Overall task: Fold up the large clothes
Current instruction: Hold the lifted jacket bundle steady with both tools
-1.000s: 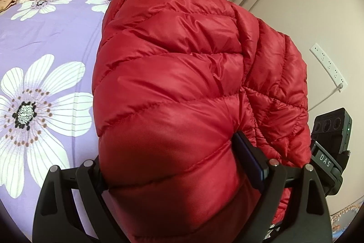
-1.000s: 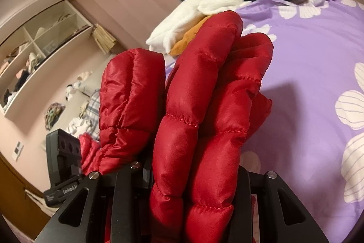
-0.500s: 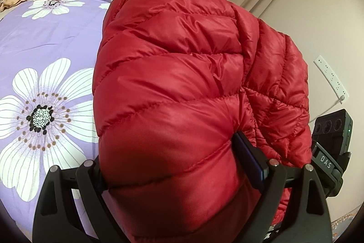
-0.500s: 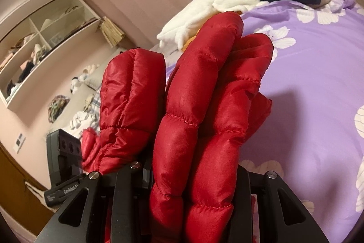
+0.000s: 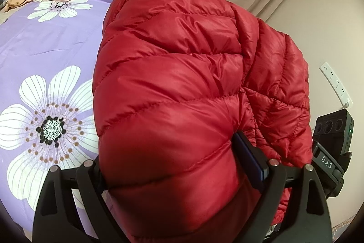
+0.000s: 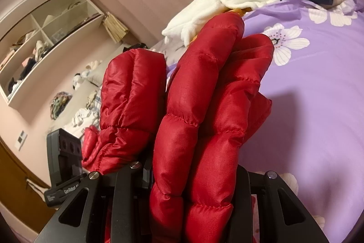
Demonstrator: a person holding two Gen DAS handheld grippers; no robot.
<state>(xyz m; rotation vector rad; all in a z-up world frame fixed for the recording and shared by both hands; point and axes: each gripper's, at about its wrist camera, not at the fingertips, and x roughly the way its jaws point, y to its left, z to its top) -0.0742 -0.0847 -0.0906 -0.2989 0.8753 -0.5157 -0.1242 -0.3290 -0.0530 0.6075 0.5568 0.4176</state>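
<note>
Red puffer jacket (image 5: pixel 177 88) between fingers (image 5: pixel 250 156)

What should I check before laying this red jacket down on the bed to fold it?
1. Left gripper clamped on the jacket: ok, a thick bundle fills the jaws.
2. Right gripper clamped on the jacket: ok, several puffy layers are pinched.
3. Bare bedspread to lay it on: ok, purple sheet is free beside the jacket.
4. Clear of the white fleece: cannot tell, the jacket's top overlaps it in view.
5. Jacket hanging straight between the grippers: not ok, it is bunched.
6. Lower hem off the floor: cannot tell, hidden.
</note>
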